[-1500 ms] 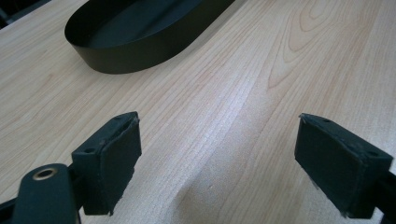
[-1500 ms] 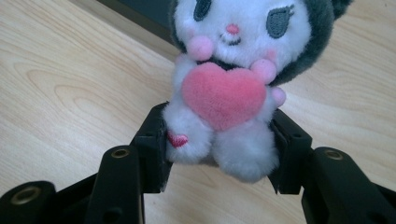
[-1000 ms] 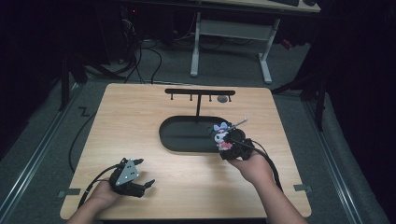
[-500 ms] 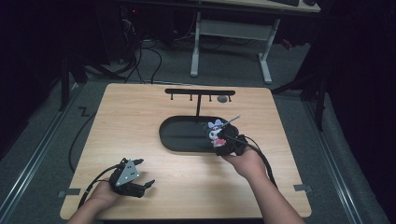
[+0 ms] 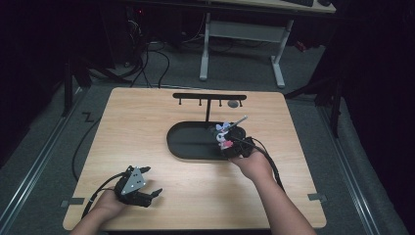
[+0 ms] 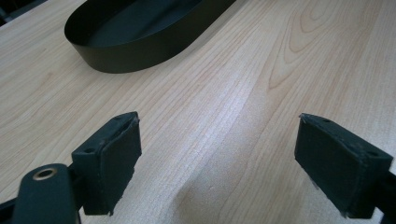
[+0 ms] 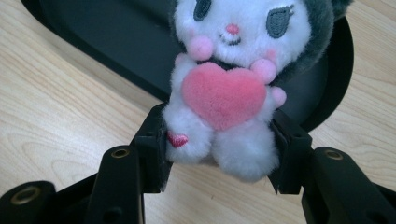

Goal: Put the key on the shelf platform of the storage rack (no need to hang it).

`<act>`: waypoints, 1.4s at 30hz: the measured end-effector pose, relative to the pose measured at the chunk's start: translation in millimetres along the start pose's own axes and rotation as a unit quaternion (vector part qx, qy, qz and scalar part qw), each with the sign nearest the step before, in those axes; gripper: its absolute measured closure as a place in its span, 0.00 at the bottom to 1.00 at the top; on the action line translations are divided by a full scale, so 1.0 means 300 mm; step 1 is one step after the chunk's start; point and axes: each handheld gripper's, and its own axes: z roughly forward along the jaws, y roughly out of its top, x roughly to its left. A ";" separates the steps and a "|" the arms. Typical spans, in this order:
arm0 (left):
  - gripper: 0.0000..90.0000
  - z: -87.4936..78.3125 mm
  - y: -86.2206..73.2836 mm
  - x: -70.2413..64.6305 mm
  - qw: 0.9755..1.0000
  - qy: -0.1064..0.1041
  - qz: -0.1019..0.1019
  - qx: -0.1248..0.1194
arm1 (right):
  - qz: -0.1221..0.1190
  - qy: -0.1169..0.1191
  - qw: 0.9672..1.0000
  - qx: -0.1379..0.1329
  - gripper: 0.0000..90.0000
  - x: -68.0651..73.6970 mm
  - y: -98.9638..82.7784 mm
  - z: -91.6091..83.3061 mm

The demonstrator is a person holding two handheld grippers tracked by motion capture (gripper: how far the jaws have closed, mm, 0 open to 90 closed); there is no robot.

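Right now my right gripper (image 7: pixel 219 182) has its jaws pressed in on the lower body of a plush (image 7: pixel 233 79), a small white and grey toy hugging a pink heart; the pads squeeze its legs from both sides, so I take the hold as firm. In the high view that gripper (image 5: pixel 226 142) sits over the right end of the black oval tray (image 5: pixel 181 147), with the plush (image 5: pixel 224 133) at its tip and a thin silvery loop or chain sticking up from the toy toward the far right.

I judge the step in hand to be the carry: the plush is gripped and poised above the tray's right end, not yet set down or hung. Behind the tray stands a black rack (image 5: pixel 209 97) with a row of small hooks, one of them bearing something round and grey that I cannot make out. If the toy goes on a hook, the next move calls for lifting and lining its loop up with a free peg; if it goes in the tray, just lowering and letting go.

My left gripper (image 6: pixel 219 168) rests at the near left of the table (image 5: pixel 147 117), jaws wide apart with only bare wood between them.

The tray's floor, where it shows in the left gripper view (image 6: pixel 140 28), looks empty.
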 end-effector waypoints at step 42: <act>0.17 0.000 0.000 -0.001 1.000 0.000 0.000 0.000 | 0.040 -0.001 0.999 0.008 0.55 -0.062 0.111 0.131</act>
